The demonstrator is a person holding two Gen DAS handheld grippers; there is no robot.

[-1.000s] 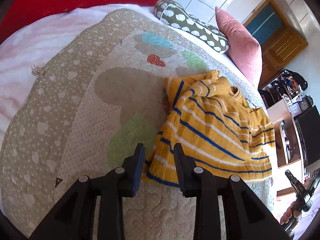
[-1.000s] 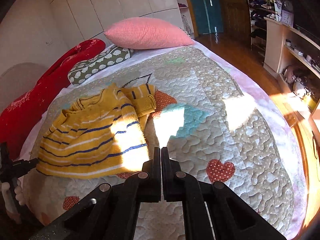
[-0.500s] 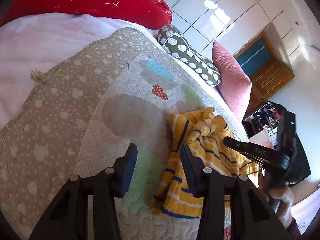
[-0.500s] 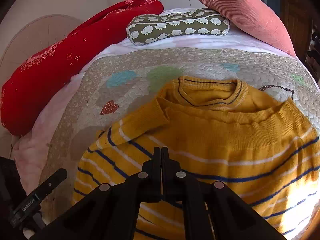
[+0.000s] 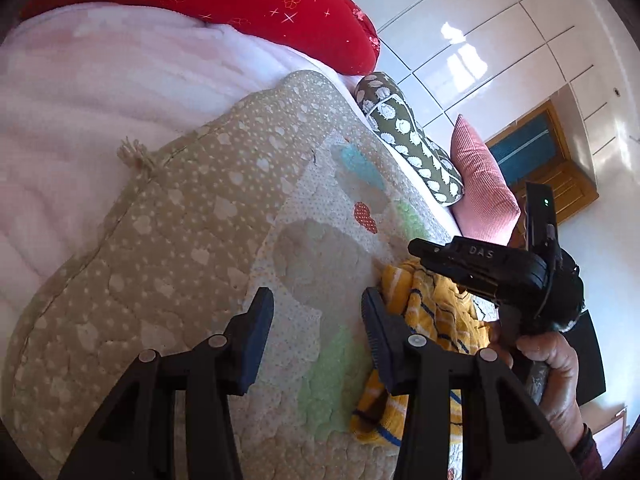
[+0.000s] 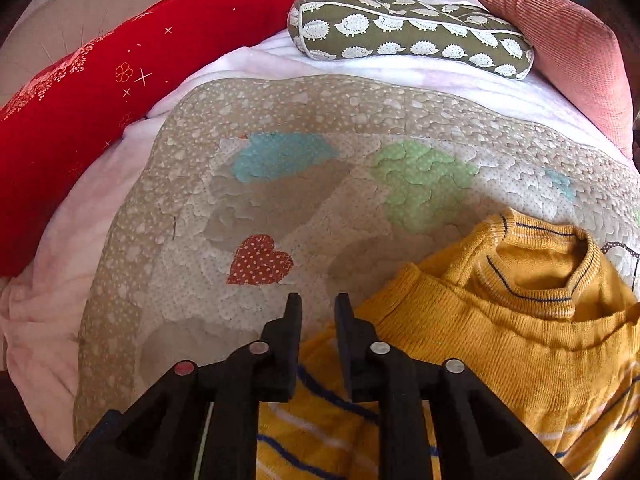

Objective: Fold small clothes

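1 hand (image 5: 554,368), left view only

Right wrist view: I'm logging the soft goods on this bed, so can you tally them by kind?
Cushions: 3, red bolster, hedgehog-print bolster, pink pillow
Sweaters: 1, yellow striped sweater
Quilts: 1, heart-patch quilt
Blankets: 1, pale pink blanket
Total: 6

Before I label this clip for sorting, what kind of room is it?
Most likely a bedroom: a patchwork quilt spread over a bed, pillows at its head, a hedgehog-print one and a pink one, and a wooden door in the left wrist view.
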